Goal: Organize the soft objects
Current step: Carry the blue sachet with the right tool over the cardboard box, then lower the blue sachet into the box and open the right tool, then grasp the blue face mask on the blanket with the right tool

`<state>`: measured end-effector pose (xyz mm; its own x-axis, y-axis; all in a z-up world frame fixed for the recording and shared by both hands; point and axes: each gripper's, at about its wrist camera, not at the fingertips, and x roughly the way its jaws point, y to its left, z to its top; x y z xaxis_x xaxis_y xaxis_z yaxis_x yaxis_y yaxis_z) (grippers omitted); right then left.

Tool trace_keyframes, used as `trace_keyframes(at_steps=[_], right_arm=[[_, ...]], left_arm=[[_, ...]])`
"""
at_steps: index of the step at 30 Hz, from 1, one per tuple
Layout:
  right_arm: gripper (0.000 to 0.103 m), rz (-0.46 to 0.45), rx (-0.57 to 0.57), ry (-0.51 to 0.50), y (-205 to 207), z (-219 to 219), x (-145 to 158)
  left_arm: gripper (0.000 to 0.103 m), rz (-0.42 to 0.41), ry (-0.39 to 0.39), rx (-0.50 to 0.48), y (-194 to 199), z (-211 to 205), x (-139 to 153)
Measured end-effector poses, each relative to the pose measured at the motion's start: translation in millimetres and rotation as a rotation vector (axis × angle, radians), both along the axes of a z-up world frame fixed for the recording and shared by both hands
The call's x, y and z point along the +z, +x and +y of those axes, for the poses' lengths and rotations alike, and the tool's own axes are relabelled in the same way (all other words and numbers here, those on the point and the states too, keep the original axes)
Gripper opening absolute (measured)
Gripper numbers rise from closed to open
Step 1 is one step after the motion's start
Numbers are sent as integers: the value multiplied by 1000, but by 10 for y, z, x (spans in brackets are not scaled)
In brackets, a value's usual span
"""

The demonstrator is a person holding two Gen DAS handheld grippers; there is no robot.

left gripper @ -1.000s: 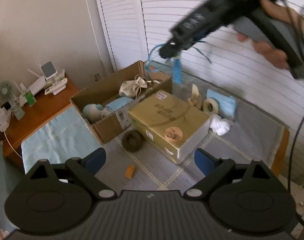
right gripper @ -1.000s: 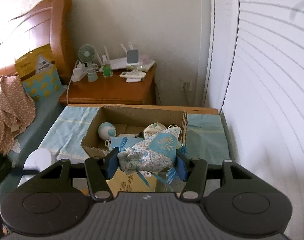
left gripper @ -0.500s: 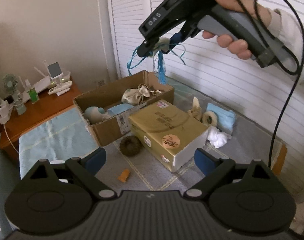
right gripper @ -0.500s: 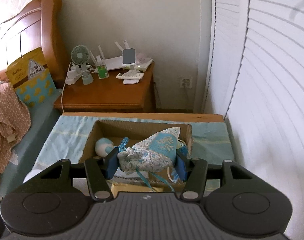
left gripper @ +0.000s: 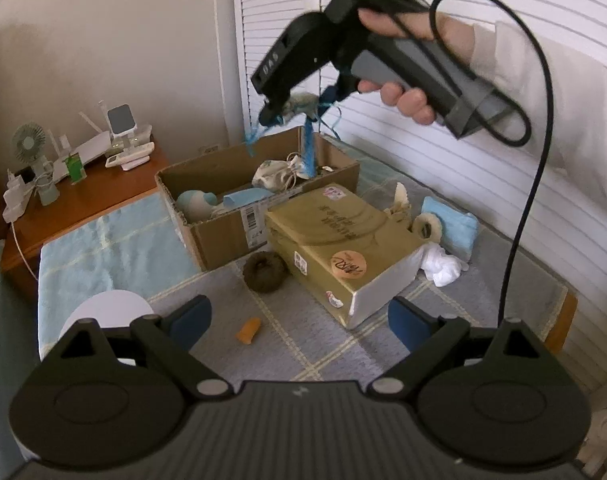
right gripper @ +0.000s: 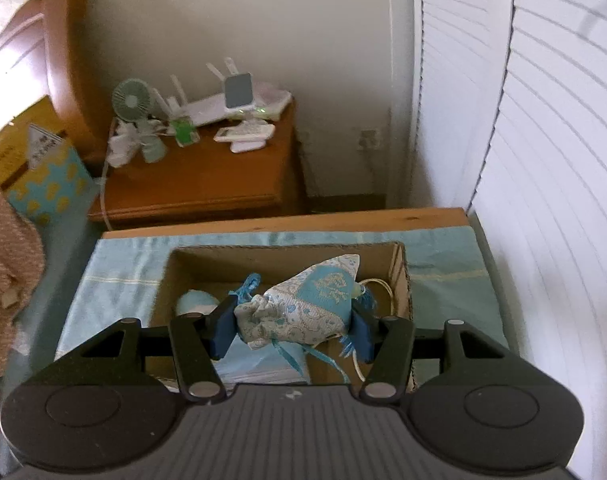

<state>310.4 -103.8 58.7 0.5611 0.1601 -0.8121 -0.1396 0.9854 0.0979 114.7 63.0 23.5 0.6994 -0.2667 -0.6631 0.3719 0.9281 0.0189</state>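
My right gripper [right gripper: 293,326] is shut on a blue-and-white embroidered pouch [right gripper: 307,304] with blue ribbons, held above the open cardboard box [right gripper: 399,276]. In the left wrist view that right gripper [left gripper: 291,110] hangs over the same box [left gripper: 219,236], the pouch [left gripper: 301,105] pinched in it and ribbons dangling. Inside the box lie a round blue-white toy [left gripper: 193,203], a blue cloth and a cream pouch [left gripper: 275,173]. My left gripper [left gripper: 299,320] stands open and empty low over the mat, near a brown fuzzy ring [left gripper: 264,271] and a small orange piece [left gripper: 248,330].
A closed gold-brown carton [left gripper: 339,244] lies beside the open box. Behind it sit a blue pillow [left gripper: 449,222], a white cloth [left gripper: 441,266] and a cream ring. A wooden nightstand [right gripper: 199,184] with fan and gadgets stands beyond; louvred doors are on the right.
The right gripper with the pouch has moved left and lower, from beside the box to above it. The left gripper stays open in about the same place.
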Motion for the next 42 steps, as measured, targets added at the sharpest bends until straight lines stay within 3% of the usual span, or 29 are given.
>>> trace_keyframes(at_steps=[5, 7, 9, 12, 21, 32, 42], right_arm=[[64, -4, -22, -47, 46, 17, -147], [73, -20, -8, -62, 40, 31, -188], [91, -32, -7, -82, 36, 37, -211], [100, -41, -6, -63, 11, 4, -209], [102, -42, 6, -55, -181, -110, -187], [103, -117, -9, 10, -715, -353, -86], [103, -159, -58, 19, -1228, -555, -193]], left_arm=[[95, -1, 0, 13, 11, 26, -21], [95, 4, -2, 16, 24, 37, -34], [95, 8, -3, 20, 35, 45, -48], [95, 13, -6, 21, 48, 51, -60], [95, 19, -17, 17, 36, 42, -55], [98, 28, -59, 28, -38, 39, -64], [98, 41, -94, 68, -116, 80, -154]])
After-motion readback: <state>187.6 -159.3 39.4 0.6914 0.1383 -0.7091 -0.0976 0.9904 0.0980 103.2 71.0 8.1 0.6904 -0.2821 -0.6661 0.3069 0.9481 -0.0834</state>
